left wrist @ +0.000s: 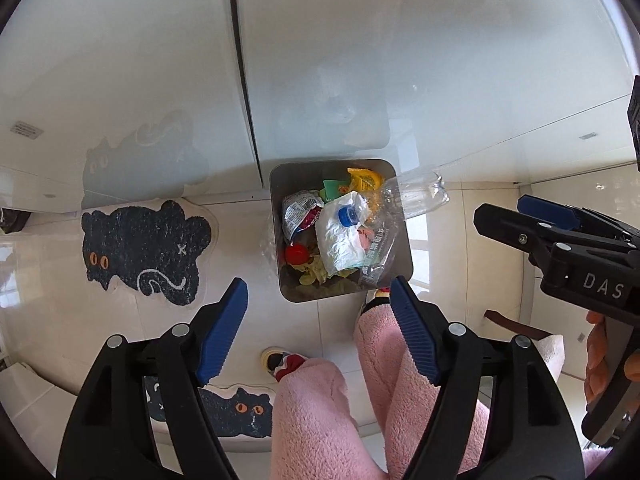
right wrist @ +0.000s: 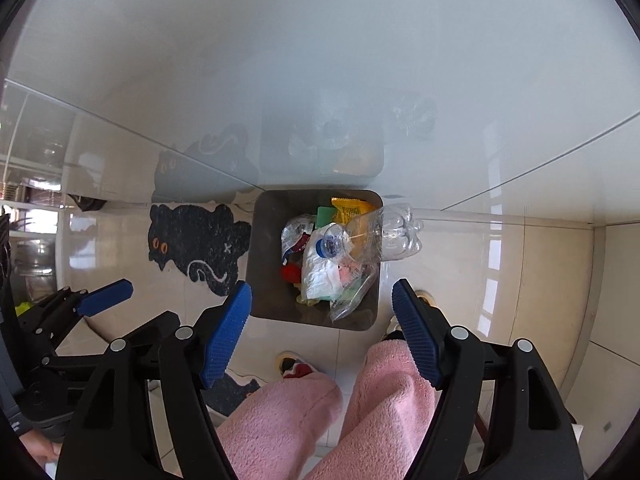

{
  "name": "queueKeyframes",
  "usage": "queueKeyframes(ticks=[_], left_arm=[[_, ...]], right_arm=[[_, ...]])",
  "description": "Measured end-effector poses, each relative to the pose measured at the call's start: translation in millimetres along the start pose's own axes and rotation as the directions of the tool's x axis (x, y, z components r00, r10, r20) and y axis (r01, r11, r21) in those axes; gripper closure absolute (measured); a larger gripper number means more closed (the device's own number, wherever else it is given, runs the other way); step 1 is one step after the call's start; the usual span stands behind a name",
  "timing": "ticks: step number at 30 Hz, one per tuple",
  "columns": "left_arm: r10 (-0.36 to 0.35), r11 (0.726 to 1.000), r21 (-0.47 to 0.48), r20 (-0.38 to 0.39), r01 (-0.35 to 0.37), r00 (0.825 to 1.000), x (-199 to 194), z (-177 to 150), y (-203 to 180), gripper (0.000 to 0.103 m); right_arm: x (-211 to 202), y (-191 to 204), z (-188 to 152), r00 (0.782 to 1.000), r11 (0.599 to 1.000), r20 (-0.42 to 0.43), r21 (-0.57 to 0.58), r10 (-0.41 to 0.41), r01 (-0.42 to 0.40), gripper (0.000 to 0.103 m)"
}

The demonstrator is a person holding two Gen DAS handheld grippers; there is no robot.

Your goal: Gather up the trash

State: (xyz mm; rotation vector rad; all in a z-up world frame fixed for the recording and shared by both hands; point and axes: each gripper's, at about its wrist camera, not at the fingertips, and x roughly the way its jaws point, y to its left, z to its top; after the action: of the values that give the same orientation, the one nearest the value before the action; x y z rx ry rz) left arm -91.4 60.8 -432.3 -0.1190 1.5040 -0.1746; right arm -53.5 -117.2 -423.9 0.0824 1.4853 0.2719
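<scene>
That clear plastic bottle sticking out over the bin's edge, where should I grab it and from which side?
Probably grip the clear bottle by its base end overhanging the bin rim, coming from above on that side. The blue cap end is buried among trash; the base juts free.

A home, most likely a kitchen or utility corner

A glossy cream tiled floor (left wrist: 340,320) is seen, with black cat-shaped mats (left wrist: 144,252) laid on it beside white glossy cabinet doors (left wrist: 320,60). A small grey waste bin (right wrist: 260,280) filled with household packaging is placed against them, and legs in pink fleece home trousers (right wrist: 280,420) are visible.
</scene>
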Motion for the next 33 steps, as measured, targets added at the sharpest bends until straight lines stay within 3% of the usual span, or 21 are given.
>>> queueKeyframes(ticks=[7,10,11,12,18,22,33], left_arm=[[-0.018,0.999,0.033,0.092,0.015,0.996,-69,-7,-25,0.022],[-0.028,0.999,0.024,0.133,0.025,0.991,-99,-6,-31,0.015],[-0.029,0.999,0.028,0.148,0.025,0.988,-109,-7,-34,0.011],[-0.025,0.999,0.031,0.163,0.021,0.986,-118,-7,-37,0.009],[-0.016,0.999,0.039,0.280,0.005,0.960,-179,-3,-52,0.008],[-0.011,0.998,0.057,0.363,-0.011,0.932,-221,-1,-65,0.008],[0.055,0.995,0.033,0.566,-0.089,0.823,-319,10,-94,0.008]], right_arm=[[-69,1,-20,0.997,1.000,0.070,0.005,-0.014,0.013,0.017],[-101,-2,-25,0.994,1.000,0.108,0.007,-0.021,0.021,0.015],[-111,-4,-26,0.993,1.000,0.118,0.011,-0.021,0.019,0.010],[-122,-5,-26,0.991,1.000,0.132,0.015,-0.021,0.019,0.006],[-186,-8,-30,0.973,1.000,0.229,0.020,-0.027,0.023,0.003],[-228,-3,-33,0.953,0.999,0.301,0.003,-0.037,0.038,0.003],[-315,-4,-27,0.876,0.992,0.468,0.021,-0.119,0.124,0.003]])
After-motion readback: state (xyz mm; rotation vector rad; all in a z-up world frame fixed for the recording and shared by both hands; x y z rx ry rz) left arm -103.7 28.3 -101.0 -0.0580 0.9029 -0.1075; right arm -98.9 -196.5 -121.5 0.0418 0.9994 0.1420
